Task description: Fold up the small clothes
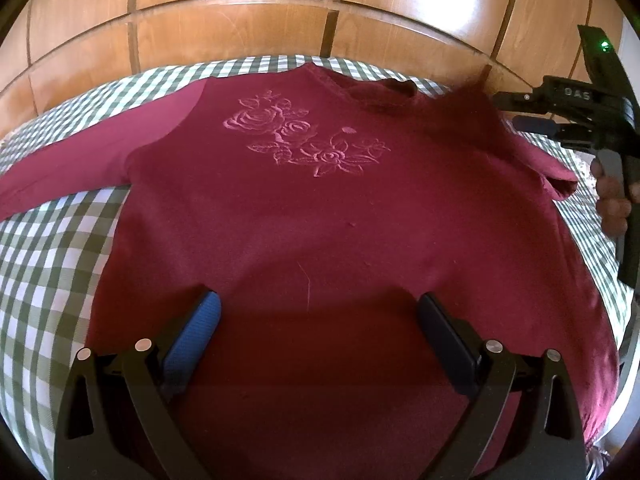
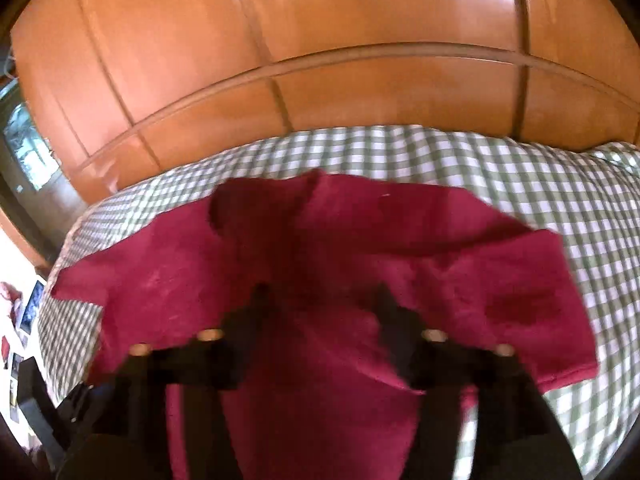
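**Red top laid out on checked bed, first fold barely begun**

A dark red top (image 1: 320,208) with a stitched rose design (image 1: 304,136) lies face up and mostly flat across a bed covered in a green-and-white checked bedspread (image 1: 52,280), wooden wardrobe doors (image 1: 240,20) behind it. The left hand-held gripper (image 1: 320,312) hangs over the lower part of the body with its jaws spread wide and nothing between them. The right hand-held gripper (image 2: 320,300) is near the far shoulder; in its own view the fingers are smeared by motion, appear parted over the cloth, and whether they pinch any fabric cannot be told. From the left view, the short sleeve (image 1: 556,176) on that side looks bunched or turned, while the other sleeve (image 1: 72,164) lies stretched out over the bedspread. By this showing the folding is at its start: both sleeves and the body remain to be folded. The hem is hidden below the left gripper, and the right view is too blurred to read how the sleeve lies.
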A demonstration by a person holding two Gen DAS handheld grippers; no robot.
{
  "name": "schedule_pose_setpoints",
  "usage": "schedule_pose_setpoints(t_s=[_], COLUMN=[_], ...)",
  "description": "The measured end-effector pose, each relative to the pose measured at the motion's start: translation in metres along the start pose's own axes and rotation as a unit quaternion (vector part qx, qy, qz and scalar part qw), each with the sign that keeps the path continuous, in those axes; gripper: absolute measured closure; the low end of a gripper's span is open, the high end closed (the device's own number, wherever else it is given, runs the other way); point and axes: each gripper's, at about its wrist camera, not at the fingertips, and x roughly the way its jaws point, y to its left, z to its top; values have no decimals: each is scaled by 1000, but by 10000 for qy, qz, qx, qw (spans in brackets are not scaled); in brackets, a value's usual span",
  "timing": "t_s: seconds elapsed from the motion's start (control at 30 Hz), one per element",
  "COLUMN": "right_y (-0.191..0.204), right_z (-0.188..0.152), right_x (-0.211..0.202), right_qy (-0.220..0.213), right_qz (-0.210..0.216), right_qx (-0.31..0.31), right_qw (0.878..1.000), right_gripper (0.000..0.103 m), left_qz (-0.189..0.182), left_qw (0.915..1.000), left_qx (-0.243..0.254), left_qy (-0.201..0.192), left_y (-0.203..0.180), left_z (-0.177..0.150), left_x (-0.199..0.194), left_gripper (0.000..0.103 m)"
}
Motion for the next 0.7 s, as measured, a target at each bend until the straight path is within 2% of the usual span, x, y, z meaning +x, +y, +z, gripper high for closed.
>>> schedule_pose_setpoints(t_s=[0.03, 0.1, 0.17, 0.23, 0.27, 0.37, 0.43, 0.53, 0.7], right_y=[3, 0, -5, -8, -12, -24, -27, -22, -10], right_z=[-6, -19, -38, -56, -70, -100, -115, -133, -146], right_x=[-7, -19, -35, -44, -46, -46, -45, -42, -34], right_qy=[-42, -143, -170, -89, -26, 165, 206, 78, -230], right_qz=[39, 42, 109, 77, 9, -141, -261, -411, -711], right_qx=[0, 29, 105, 155, 194, 333, 361, 192, -129], right_qw=[10000, 9999, 9997, 9998, 9998, 9992, 9988, 9989, 9971], right_gripper=[31, 23, 19, 18, 18, 18, 18, 14, 5], left_qz=[-10, -102, -246, -568, -740, -1054, -1338, -1637, -1700], left_qw=[10000, 9997, 9986, 9951, 9928, 9890, 9852, 9793, 9762], left_qx=[7, -129, -405, -763, -887, -986, -983, -1039, -981], left_qy=[55, 168, 226, 272, 304, 333, 425, 584, 922], left_y=[0, 2, 8, 14, 14, 6, -9, -33, -72], left_z=[1, 6, 14, 26, 33, 53, 70, 92, 118], left_x=[-1, -4, -7, -9, -7, -1, 10, 31, 76], left_gripper=[5, 6, 10, 30, 34, 35, 45, 45, 45])
